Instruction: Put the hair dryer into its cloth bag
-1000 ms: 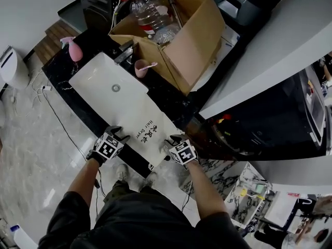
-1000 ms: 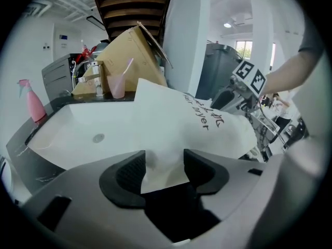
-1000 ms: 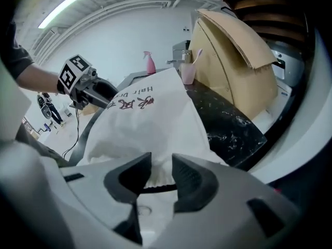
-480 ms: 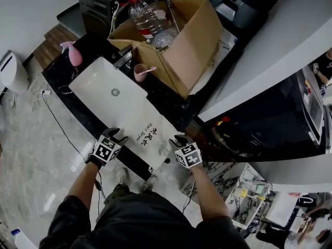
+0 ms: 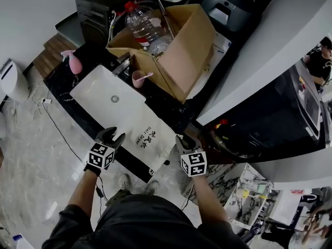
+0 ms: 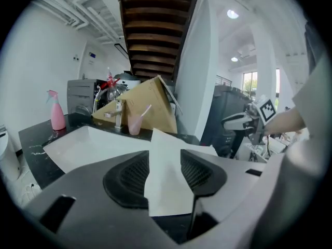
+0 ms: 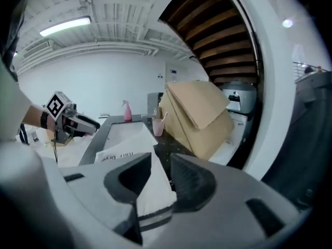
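Two grippers were in play, and both were on the one bag (image 5: 142, 128). Your left gripper (image 5: 113, 135) had its jaws closing, with the bag's near corner filling the gap between the pads. Your right gripper (image 5: 182, 140) was clamped on the other near corner, and cloth ran up between its jaws.

The bag lay flat between them, its far end draped over the sink's (image 5: 96, 90) edge and its print facing up.

There was one sink, at 11 o'clock from the bag. One faucet (image 5: 122, 66) stood at its far rim, with one pink cup (image 5: 138, 79) just beside it holding a stick. One pink spray bottle (image 5: 74, 62) stood at 10 o'clock by the counter's corner. One cardboard box (image 5: 179, 56) sat open at 1 o'clock, and one red-capped clear bottle (image 5: 139, 18) stood in it. I couldn't count what else was in there.

The counter (image 5: 171, 105) was glossy black. The floor (image 5: 31, 139) below was pale marble with a cable across it. Dark wooden stairs (image 6: 155, 30) rose behind the box against white walls.
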The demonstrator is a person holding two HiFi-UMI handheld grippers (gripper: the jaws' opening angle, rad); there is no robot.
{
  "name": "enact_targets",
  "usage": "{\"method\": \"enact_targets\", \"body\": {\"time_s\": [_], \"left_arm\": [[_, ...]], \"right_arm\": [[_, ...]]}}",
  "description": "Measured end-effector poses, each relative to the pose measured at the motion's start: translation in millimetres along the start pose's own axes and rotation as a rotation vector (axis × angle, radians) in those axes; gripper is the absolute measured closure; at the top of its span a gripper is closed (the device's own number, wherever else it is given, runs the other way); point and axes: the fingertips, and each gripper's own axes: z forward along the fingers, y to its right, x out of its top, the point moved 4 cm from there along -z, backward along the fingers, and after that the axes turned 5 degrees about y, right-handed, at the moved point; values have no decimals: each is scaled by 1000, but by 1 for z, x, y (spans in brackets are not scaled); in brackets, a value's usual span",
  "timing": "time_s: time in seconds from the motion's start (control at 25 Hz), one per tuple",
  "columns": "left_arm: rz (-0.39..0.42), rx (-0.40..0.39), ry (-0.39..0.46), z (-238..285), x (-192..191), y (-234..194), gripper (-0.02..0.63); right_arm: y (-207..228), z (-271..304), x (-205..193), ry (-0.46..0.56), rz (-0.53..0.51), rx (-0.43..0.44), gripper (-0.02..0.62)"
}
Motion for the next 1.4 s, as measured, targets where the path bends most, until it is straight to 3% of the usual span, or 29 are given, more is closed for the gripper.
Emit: {"method": "enact_targets", "body": {"time_s": [0.56,1.0,1.4], "left_arm": [[89,21,271,-65,80,30,512],[129,61,342,-98,97,36,595],[151,86,374,-115,101,40,604]], "right_arm": [[3,-79,59,260,-5,-143,482],[-4,-115,81,353,-27,-208,566],[-7,-126,87,379,-28,-229,594]]}}
